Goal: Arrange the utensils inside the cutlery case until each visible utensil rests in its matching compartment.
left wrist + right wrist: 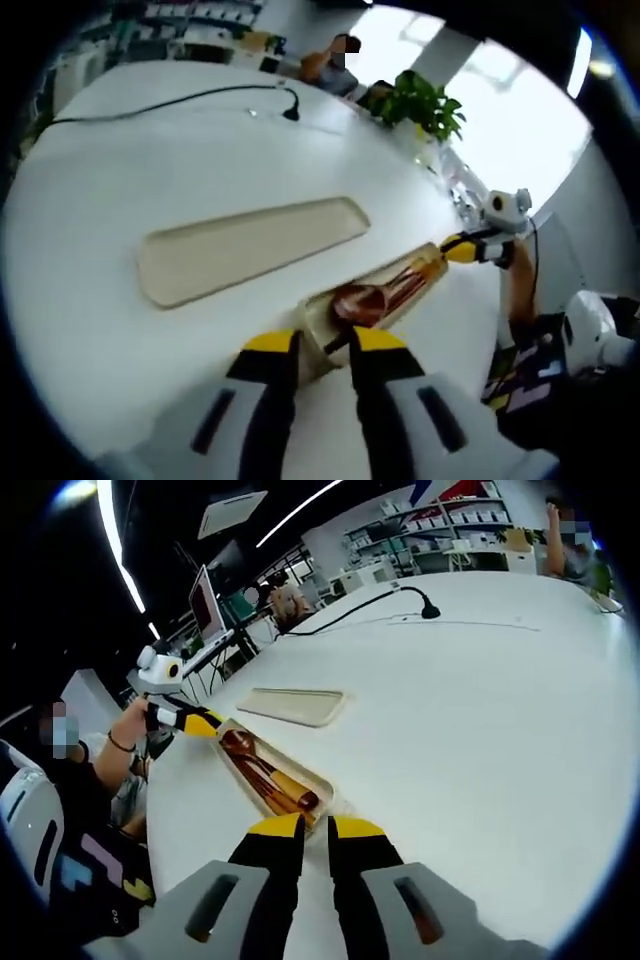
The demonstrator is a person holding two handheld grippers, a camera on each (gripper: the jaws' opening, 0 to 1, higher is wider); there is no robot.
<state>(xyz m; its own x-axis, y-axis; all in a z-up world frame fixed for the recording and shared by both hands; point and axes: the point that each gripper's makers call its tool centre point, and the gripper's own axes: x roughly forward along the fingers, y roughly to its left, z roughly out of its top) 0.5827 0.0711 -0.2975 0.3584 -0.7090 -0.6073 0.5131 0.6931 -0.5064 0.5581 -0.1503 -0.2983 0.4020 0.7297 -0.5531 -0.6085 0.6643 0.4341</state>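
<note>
Both yellow-tipped grippers, left gripper [323, 350] and right gripper [305, 832], pinch opposite ends of the long cream cutlery case [318, 782], steadying it; brown wooden utensils [262, 770] lie inside, its flat cream lid [250, 245] set aside nearby.

Table: large white round-edged tabletop [150, 150], glossy, spanning both views.
Cable: thin black cord [180, 98] lying across the far part of the tabletop.
Plant: leafy green potted plant [425, 105] at the far right edge.
Window: bright overexposed pane [520, 130] behind the plant.
Ceiling: dark, with long white light strips [120, 540].
Shelving: white storage racks [440, 535] far back.
Monitor: dark-framed screen [207, 600] on a far left desk.
</note>
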